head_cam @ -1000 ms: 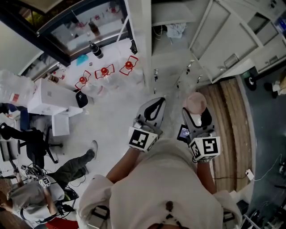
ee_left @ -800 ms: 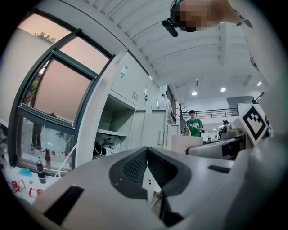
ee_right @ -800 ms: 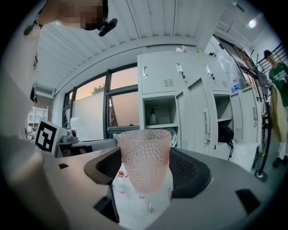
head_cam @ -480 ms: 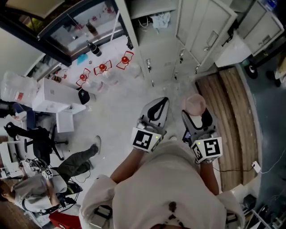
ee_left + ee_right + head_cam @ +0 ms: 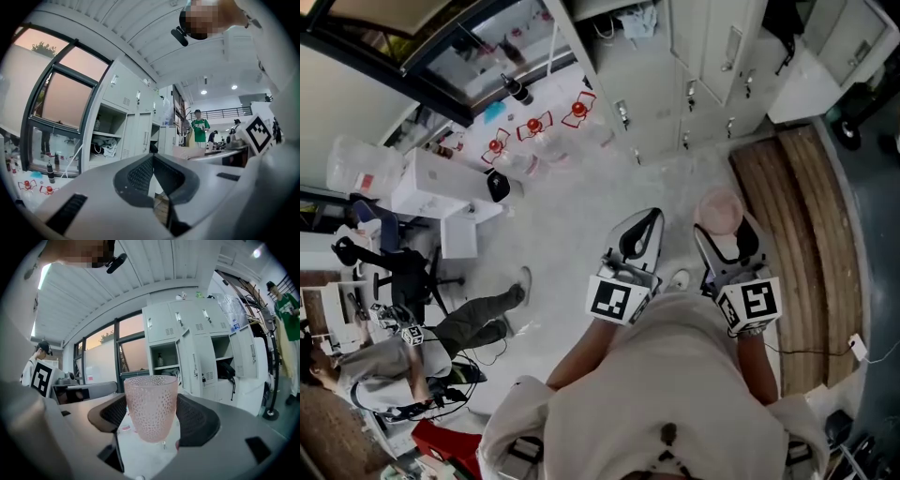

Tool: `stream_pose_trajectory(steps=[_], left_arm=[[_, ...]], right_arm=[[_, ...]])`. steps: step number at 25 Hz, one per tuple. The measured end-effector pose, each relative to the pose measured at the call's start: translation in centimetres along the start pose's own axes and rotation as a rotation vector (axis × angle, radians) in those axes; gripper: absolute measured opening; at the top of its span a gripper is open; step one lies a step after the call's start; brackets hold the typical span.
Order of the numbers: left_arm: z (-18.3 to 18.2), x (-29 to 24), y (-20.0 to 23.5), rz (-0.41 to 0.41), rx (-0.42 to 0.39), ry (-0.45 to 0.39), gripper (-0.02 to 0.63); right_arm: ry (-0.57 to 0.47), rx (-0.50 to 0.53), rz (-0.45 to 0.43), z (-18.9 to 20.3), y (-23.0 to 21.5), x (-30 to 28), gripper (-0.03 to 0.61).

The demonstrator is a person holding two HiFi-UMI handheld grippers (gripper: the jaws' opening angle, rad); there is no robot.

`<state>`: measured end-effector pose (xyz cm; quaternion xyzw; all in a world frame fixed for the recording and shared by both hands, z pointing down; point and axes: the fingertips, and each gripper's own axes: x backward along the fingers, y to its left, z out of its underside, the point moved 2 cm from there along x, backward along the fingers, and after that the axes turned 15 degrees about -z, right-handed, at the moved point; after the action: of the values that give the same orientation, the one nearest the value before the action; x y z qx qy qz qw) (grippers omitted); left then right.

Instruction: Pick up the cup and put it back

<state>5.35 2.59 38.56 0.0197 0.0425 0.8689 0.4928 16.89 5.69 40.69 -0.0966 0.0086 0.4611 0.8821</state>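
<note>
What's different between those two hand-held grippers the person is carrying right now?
The right hand-held gripper clamps a pink dimpled cup upright between its jaws; the left hand-held gripper holds nothing. The left hand-held gripper's jaws meet; the right hand-held gripper's jaws are held apart by the cup. Both point forward, side by side.

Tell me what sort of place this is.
Probably a shared workroom or lab: a row of white metal lockers, a black office chair with a person nearby, and large white boxes.
</note>
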Motion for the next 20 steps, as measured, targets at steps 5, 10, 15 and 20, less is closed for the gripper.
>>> stream_pose_trajectory(steps=[5,10,15,20], left_arm=[[0.5,1.7,-1.1,-0.006,0.007,0.010,0.008],[0.1,2.1,-1.7,0.012,0.006,-0.008,0.009],[0.3,1.7,-0.8,0.011,0.011,0.010,0.009],[0.6,-0.1,0.8,0.015,0.021,0.029,0.009]], right_arm=[[0.000,0.000,-0.012,0.3,1.0,1.5,0.325],[0.000,0.001,-0.013,0.4,1.2,1.8,0.325],[0.012,-0.012,-0.004,0.6,1.1,1.1,0.325],[0.034,-0.033,0.015,1.0,0.1,-0.8,0.325]])
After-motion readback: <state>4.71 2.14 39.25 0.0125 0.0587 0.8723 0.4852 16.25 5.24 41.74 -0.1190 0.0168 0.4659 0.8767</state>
